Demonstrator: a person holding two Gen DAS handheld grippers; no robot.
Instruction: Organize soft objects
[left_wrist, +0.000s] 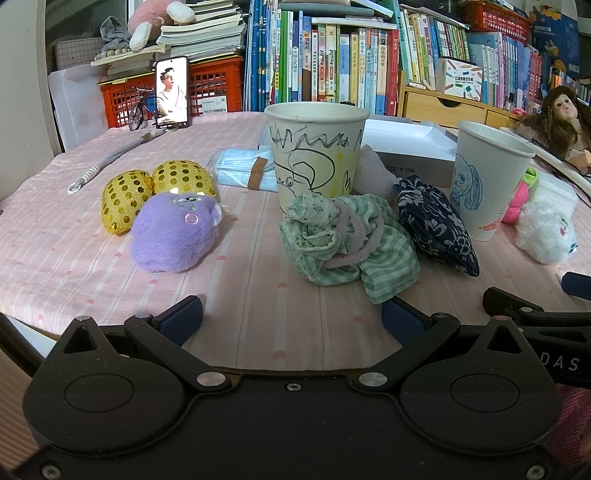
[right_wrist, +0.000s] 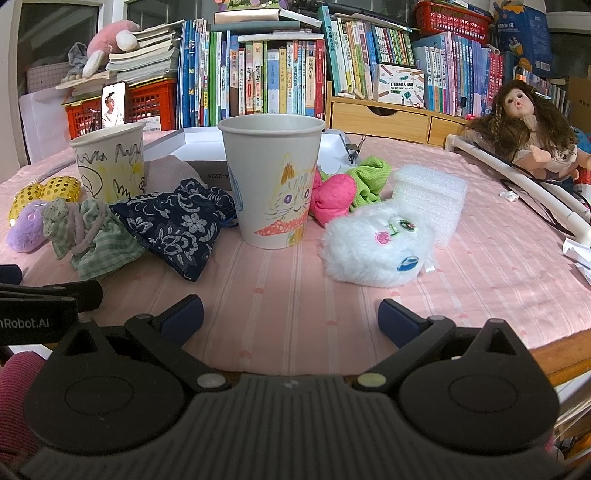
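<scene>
Two drawn-on paper cups stand on the pink cloth: one with black scribbles (left_wrist: 316, 157) (right_wrist: 109, 160), one with a cat drawing (right_wrist: 271, 182) (left_wrist: 489, 177). Before them lie a green checked cloth bundle (left_wrist: 347, 243) (right_wrist: 92, 236) and a navy floral pouch (left_wrist: 436, 221) (right_wrist: 177, 225). A purple plush (left_wrist: 173, 232) and gold sequin pieces (left_wrist: 155, 192) lie left. A white plush (right_wrist: 376, 245), a pink and green cloth piece (right_wrist: 343, 194) and a white foam block (right_wrist: 430, 197) lie right. My left gripper (left_wrist: 291, 319) is open near the table's front edge. My right gripper (right_wrist: 291, 317) is open too, holding nothing.
A grey box (left_wrist: 413, 155) and a pack of face masks (left_wrist: 243, 171) lie behind the cups. A phone (left_wrist: 171, 92) stands at the back left by a red crate. Bookshelves fill the back. A doll (right_wrist: 532, 125) and white tubing (right_wrist: 517, 177) sit at the right.
</scene>
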